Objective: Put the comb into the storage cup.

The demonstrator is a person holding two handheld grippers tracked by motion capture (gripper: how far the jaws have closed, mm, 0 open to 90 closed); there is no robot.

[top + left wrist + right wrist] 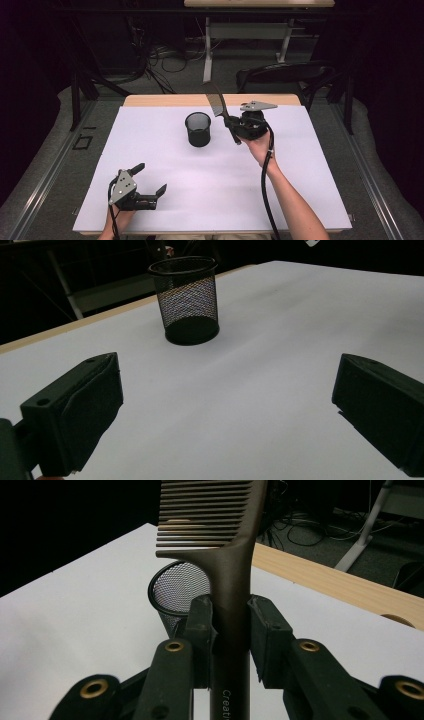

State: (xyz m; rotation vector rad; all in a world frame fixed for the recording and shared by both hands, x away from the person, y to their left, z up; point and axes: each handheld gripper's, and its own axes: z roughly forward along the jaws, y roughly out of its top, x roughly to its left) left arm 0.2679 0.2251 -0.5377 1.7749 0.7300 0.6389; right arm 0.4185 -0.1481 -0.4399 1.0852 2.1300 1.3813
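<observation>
White paper covers the table [165, 200] in the high view, with dark floor, cables and desk legs beyond its far edge. My right gripper [239, 131] is raised just right of the black mesh cup [198, 129] and has the dark comb [220, 109] clamped by its handle, teeth end tilted up and away. I judge the pick-up done and the drop into the cup not yet made. My left gripper [150, 182] rests near the front-left corner, well apart from the cup.

From the left gripper view, its jaws stand wide with nothing between them, and the mesh cup [187, 300] sits upright ahead, apparently empty.

From the right gripper view, the pads press on both sides of the comb [227, 570] handle, and the cup [177, 592] mouth shows behind and left of it. Nothing lies between comb and cup; I'd say the long comb needs tipping handle-down first
</observation>
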